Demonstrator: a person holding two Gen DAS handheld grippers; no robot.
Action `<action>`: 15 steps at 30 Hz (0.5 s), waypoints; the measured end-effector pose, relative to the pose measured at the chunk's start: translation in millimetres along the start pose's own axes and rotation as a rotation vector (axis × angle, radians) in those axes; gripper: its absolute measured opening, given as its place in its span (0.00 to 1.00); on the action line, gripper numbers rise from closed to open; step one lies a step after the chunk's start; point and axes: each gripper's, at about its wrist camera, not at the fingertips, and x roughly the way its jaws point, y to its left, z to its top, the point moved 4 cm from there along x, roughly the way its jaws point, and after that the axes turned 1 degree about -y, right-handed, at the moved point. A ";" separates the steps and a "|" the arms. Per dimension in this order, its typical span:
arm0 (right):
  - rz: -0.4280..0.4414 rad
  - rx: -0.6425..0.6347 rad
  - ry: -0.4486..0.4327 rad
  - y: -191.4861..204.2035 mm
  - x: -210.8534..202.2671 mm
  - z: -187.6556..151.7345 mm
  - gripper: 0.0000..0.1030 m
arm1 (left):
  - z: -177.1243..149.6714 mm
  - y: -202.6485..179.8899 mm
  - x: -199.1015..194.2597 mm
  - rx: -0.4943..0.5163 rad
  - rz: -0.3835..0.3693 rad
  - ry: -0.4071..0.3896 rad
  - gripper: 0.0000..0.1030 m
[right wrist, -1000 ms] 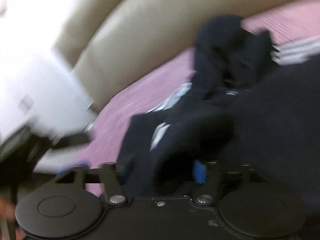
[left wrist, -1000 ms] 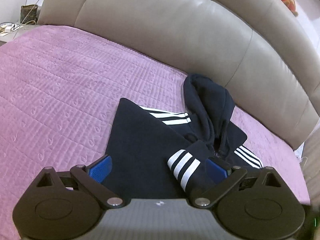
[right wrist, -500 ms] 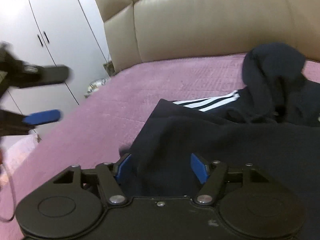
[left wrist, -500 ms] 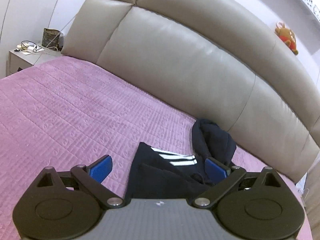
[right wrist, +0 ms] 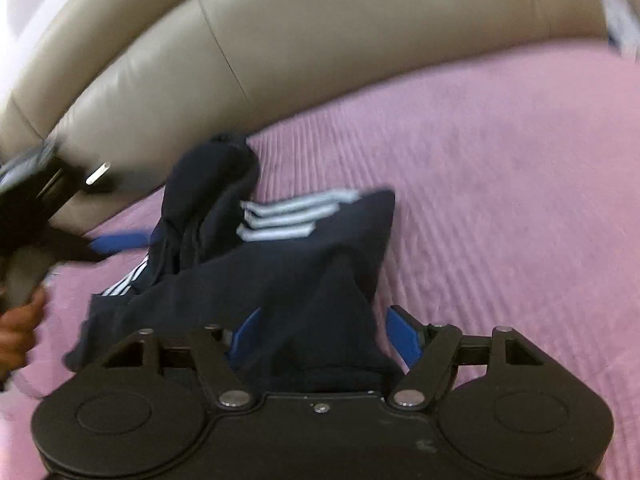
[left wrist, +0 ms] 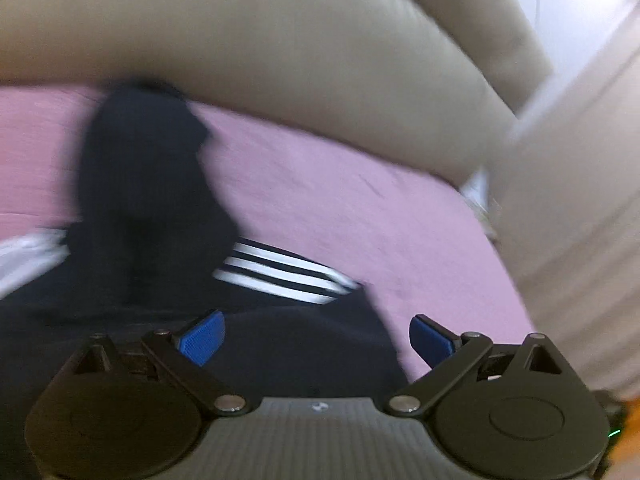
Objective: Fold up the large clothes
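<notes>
A dark navy hoodie (right wrist: 280,272) with white sleeve stripes (right wrist: 288,216) lies bunched on the pink bedspread (right wrist: 500,184), its hood (right wrist: 208,176) toward the headboard. My right gripper (right wrist: 324,334) hangs low over its near edge. The jaws are closing, and a raised fold of the fabric stands between the blue pads without being pinched. My left gripper (left wrist: 316,338) is open over the other side of the hoodie (left wrist: 152,208), near the stripes (left wrist: 280,276). Its blurred blue finger (right wrist: 118,242) and the hand (right wrist: 16,328) holding it show at the left of the right wrist view.
A beige padded headboard (right wrist: 320,48) runs behind the hoodie and also shows in the left wrist view (left wrist: 280,52). The bedspread ends at the bed's right edge (left wrist: 492,240), where a pale ribbed surface (left wrist: 568,200) rises beside it.
My right gripper was shut in the dark fabric and has let go, its jaws now apart. The left gripper swung right along the headboard to the hoodie's other side. Both views are blurred by motion.
</notes>
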 end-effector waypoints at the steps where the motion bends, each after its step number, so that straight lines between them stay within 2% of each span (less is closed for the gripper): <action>1: 0.001 0.014 0.007 -3.4 4.0 -3.1 0.45 | 2.2 -11.2 20.1 0.004 -0.023 0.032 0.95; 2: -0.007 0.029 0.013 -10.6 2.3 -2.2 0.33 | 5.1 -23.8 48.8 0.014 -0.052 0.084 0.94; 3: 0.000 0.039 0.019 -12.5 3.6 -5.1 0.32 | 2.2 -32.8 68.8 0.025 -0.064 0.123 0.87; 5: 0.010 0.041 0.012 -17.2 3.1 -7.5 0.27 | -3.4 -43.9 115.9 0.042 -0.038 0.221 0.70; 6: 0.013 0.051 0.003 -16.3 0.2 -7.0 0.24 | -8.5 -44.9 132.9 0.051 -0.023 0.263 0.55; 7: 0.015 0.061 -0.009 -15.9 -2.2 -7.7 0.21 | -13.4 -44.4 150.5 0.064 0.003 0.296 0.45; 8: 0.014 0.075 -0.032 -15.3 -7.1 -8.8 0.20 | -15.3 -43.2 161.8 0.075 0.028 0.304 0.43; 9: 0.013 0.089 -0.060 -15.7 -13.4 -10.4 0.19 | -17.9 -42.9 170.0 0.089 0.041 0.301 0.37; 10: 0.013 0.103 -0.081 -15.7 -21.9 -12.0 0.18 | -18.4 -41.6 174.5 0.094 0.051 0.282 0.25; 11: 0.003 0.112 -0.081 -16.3 -27.0 -15.8 0.18 | -16.6 -38.3 176.1 0.075 0.056 0.256 0.22; 12: -0.022 0.132 -0.055 -20.3 -23.8 -23.4 0.17 | -14.3 -32.3 176.8 0.034 0.053 0.235 0.10; 13: -0.036 0.177 -0.024 -28.4 -16.0 -32.7 0.17 | -12.9 -26.8 178.4 0.003 0.066 0.224 0.03; 15: 0.004 0.276 -0.024 -43.1 -12.1 -42.5 0.17 | -16.6 -14.6 182.8 -0.077 0.031 0.211 0.03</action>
